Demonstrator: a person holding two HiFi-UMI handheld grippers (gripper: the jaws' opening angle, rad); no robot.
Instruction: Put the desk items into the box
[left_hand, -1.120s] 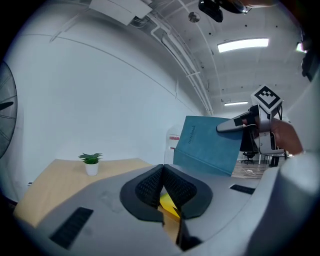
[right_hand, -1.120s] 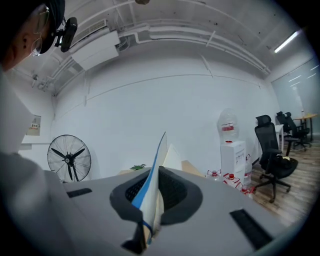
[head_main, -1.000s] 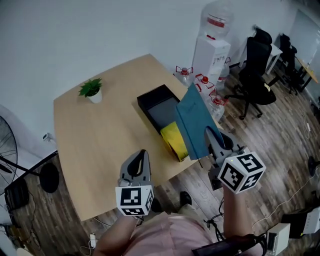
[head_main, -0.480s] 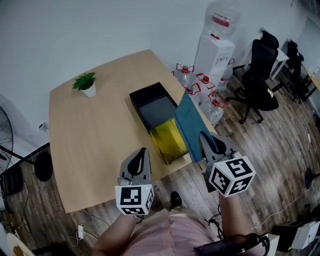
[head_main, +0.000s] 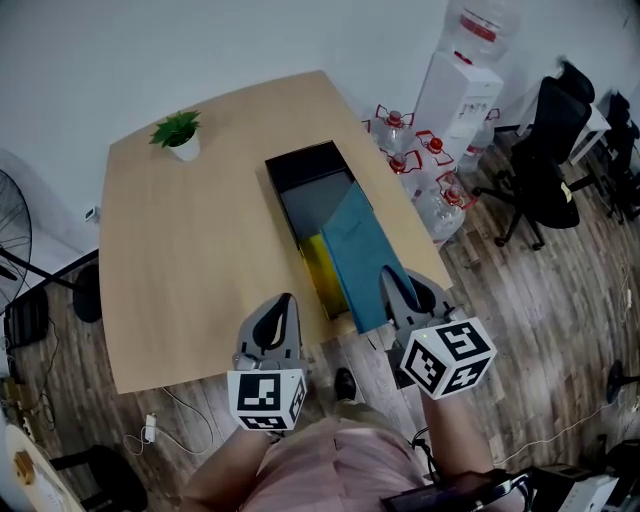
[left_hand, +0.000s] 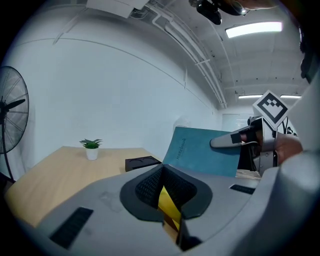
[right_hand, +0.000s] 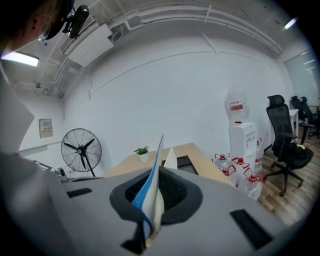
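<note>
A black open box (head_main: 300, 178) lies on the wooden table (head_main: 190, 260), along its right edge. Inside it, near the front, sits a yellow item (head_main: 317, 272). My right gripper (head_main: 396, 287) is shut on the near end of a teal notebook (head_main: 360, 255), which slants low over the box's front right part and hides some of the yellow item. In the right gripper view the notebook (right_hand: 151, 192) shows edge-on between the jaws. My left gripper (head_main: 278, 312) hovers at the table's front edge, left of the box, shut and holding nothing. From it the notebook (left_hand: 200, 152) appears to the right.
A small potted plant (head_main: 178, 132) stands at the table's far left corner. On the floor to the right are a water dispenser (head_main: 465, 80), several water bottles (head_main: 420, 160) and an office chair (head_main: 550, 140). A fan (head_main: 10, 260) stands at the left.
The notebook has tipped from nearly upright down to a low slant over the box, now covering more of the yellow item. The right gripper came down and left with it. The left gripper held still.
</note>
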